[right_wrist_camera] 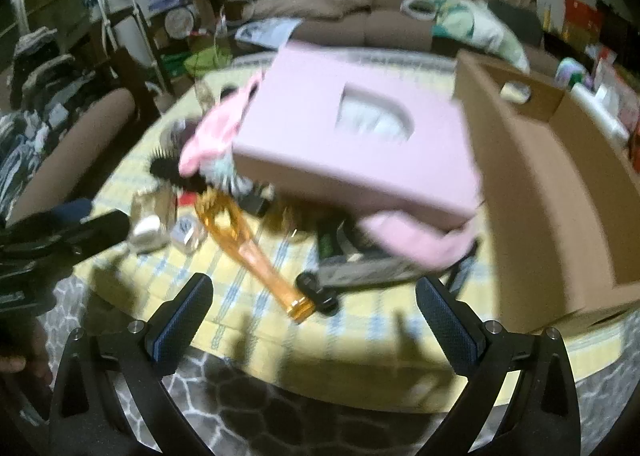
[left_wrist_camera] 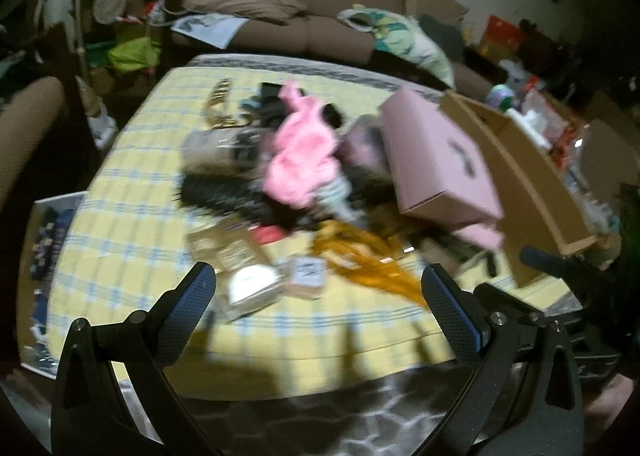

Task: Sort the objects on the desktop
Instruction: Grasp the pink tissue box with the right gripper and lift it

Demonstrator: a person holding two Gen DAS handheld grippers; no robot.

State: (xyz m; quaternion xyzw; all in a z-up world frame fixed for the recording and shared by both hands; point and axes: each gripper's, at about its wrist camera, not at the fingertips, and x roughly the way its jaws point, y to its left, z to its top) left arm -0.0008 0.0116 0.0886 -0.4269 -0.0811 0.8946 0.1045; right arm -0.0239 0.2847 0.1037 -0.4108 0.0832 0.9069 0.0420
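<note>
Both tongs, left (left_wrist_camera: 318,288) and right (right_wrist_camera: 314,302), are spread wide with nothing in them, hovering over the near tabletop (right_wrist_camera: 360,340) edge. The clutter pile sits mid-tabletop: pink box (right_wrist_camera: 360,136) at 12 o'clock of the right tongs, open cardboard box (right_wrist_camera: 560,184) at 2 o'clock, amber comb (right_wrist_camera: 248,252) just ahead.

— How are the 2 held right now?

— Both tilted downward. The left hand-held gripper (left_wrist_camera: 318,280) has its jaws spread wide, nothing between the fingers (left_wrist_camera: 188,308).

— And the other?

— Same: the right hand-held gripper (right_wrist_camera: 314,292) gapes fully, its pads (right_wrist_camera: 448,320) touching nothing. In each view the other gripper shows at the edge, with part of a hand (right_wrist_camera: 24,352) behind it.
</note>
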